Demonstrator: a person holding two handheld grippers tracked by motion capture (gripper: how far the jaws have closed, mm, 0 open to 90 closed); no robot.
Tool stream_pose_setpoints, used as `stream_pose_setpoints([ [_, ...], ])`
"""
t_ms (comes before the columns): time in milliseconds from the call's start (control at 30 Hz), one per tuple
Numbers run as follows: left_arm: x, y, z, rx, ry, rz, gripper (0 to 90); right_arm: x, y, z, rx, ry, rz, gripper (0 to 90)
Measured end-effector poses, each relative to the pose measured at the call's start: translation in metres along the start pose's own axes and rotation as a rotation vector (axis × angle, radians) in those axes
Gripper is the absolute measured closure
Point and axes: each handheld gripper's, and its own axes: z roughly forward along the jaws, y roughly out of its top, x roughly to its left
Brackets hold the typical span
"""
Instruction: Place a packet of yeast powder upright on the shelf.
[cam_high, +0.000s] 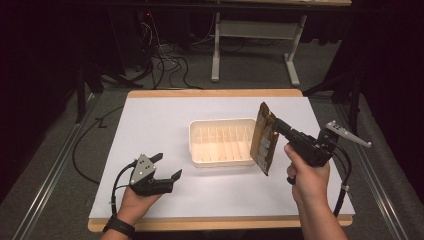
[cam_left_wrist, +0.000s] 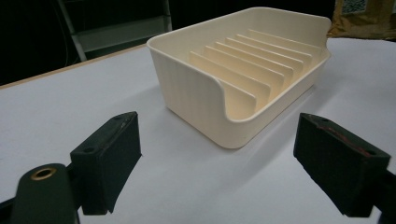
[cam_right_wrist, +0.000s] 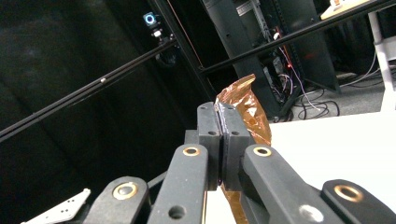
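A cream slotted tray (cam_high: 220, 142) sits in the middle of the white table; the left gripper view shows its ribbed inside (cam_left_wrist: 247, 70) close ahead. My right gripper (cam_high: 276, 126) is shut on a brown foil packet (cam_high: 264, 138), held upright just past the tray's right end. In the right gripper view the jaws are pressed together on the crinkled foil packet (cam_right_wrist: 250, 109). My left gripper (cam_high: 167, 167) rests low on the table, left of and nearer than the tray, jaws wide apart with nothing between the pads (cam_left_wrist: 108, 158).
The white table top (cam_high: 155, 120) has a wooden rim. Beyond it stand a pale table frame (cam_high: 216, 55), loose cables (cam_high: 170, 65) on the floor and dark stands. A cable (cam_high: 82, 150) trails off the table's left side.
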Motion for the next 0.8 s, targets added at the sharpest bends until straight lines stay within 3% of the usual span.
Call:
stream_pose_setpoints([
  [800,-0.003,0.0,0.001,-0.01,-0.006,0.021,15.2,-0.004,0.005,0.049,-0.01,-0.024,-0.008,90.0],
])
